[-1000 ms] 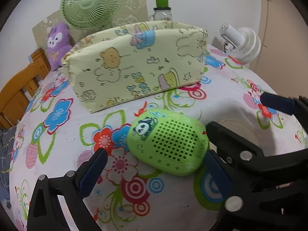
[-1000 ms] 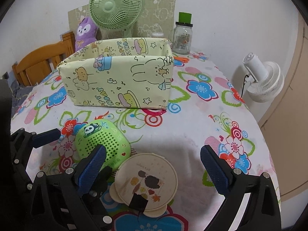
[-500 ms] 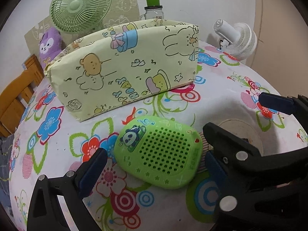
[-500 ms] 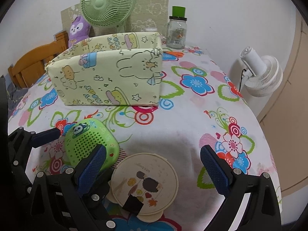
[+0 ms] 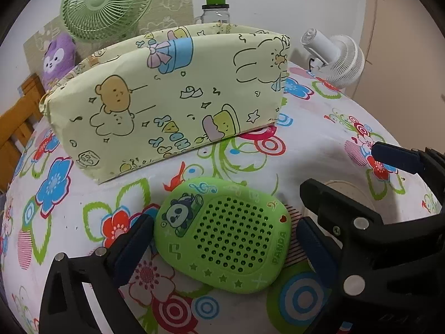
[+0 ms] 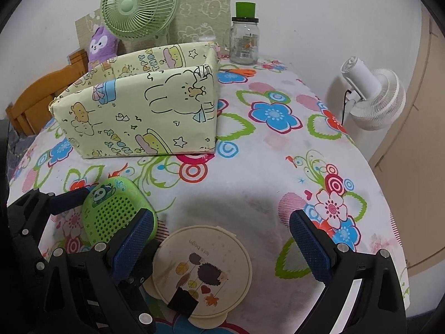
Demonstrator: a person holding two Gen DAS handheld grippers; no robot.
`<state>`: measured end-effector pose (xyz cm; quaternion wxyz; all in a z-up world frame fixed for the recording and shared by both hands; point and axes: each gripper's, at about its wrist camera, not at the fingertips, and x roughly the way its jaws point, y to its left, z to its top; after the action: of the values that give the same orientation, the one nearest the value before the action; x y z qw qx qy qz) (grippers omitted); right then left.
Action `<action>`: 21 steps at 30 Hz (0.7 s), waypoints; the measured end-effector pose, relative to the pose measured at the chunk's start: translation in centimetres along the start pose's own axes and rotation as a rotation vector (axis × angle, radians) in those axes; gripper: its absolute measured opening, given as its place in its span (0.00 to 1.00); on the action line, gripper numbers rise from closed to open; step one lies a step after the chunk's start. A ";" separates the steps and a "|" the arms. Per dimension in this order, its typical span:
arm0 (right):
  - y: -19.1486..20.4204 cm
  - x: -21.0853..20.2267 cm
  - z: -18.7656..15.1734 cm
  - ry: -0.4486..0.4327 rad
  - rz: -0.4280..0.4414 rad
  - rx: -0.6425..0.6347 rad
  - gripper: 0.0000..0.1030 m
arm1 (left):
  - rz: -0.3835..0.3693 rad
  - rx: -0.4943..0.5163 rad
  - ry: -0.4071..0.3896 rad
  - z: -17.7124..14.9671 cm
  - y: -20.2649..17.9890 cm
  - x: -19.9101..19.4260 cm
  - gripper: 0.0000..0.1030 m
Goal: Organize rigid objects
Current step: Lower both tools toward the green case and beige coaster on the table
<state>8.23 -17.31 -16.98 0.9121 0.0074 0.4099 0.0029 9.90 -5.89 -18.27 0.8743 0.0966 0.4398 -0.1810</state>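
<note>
A green panda-print case [image 5: 225, 236] with a dotted grille lies flat on the flowered tablecloth. My left gripper [image 5: 222, 246] is open with one finger on each side of it, close to its edges. In the right wrist view the same green case [image 6: 114, 214] sits at the lower left. My right gripper [image 6: 222, 242] is open above a round cream lid [image 6: 203, 270] printed with hedgehogs, which lies flat just right of the case. Behind both stands a pale yellow cartoon-print box [image 5: 172, 105], open at the top; its inside is hidden.
Against the back wall are a green fan [image 6: 139, 5], a glass jar with a green cap [image 6: 244, 41] and a purple plush [image 6: 101, 44]. Orange scissors [image 6: 242, 72] lie behind the box. A white fan [image 6: 372, 94] stands off the table's right edge, a wooden chair [image 6: 33, 103] at the left.
My left gripper has moved forward, so the green case now lies deeper between its fingers. The right gripper has crept forward over the round lid. Both stay open.
</note>
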 end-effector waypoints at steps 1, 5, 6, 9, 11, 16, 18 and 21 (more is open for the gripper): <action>0.0 0.0 0.1 0.001 -0.003 0.003 0.96 | -0.006 0.000 0.005 0.1 0.0 0.1 1.00; -0.1 0.2 0.2 0.008 -0.003 0.014 0.96 | -0.019 -0.005 0.012 0.4 0.1 0.3 1.00; -0.1 0.3 0.2 0.009 -0.003 0.013 0.96 | -0.017 -0.004 0.012 0.5 0.0 0.3 1.00; -0.1 0.2 0.2 0.008 -0.002 0.015 0.96 | -0.012 -0.002 0.001 0.4 0.0 0.1 0.95; 0.0 0.2 0.2 0.008 -0.006 0.008 0.96 | -0.005 -0.010 -0.006 0.1 0.0 0.0 0.95; 0.3 -0.3 -0.1 0.010 -0.002 -0.012 0.96 | 0.021 -0.032 -0.003 -0.8 -0.1 -0.8 0.95; 0.6 -0.6 -0.4 0.009 0.003 -0.023 0.96 | 0.034 -0.037 -0.003 -1.3 0.0 -1.1 0.95; 1.0 -0.9 -0.9 0.014 0.004 -0.032 0.96 | 0.045 -0.047 -0.001 -2.0 0.0 -1.7 0.95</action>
<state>7.01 -16.31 -16.89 0.9092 -0.0062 0.4161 0.0113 7.47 -4.82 -18.08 0.8804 0.0857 0.4414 -0.1508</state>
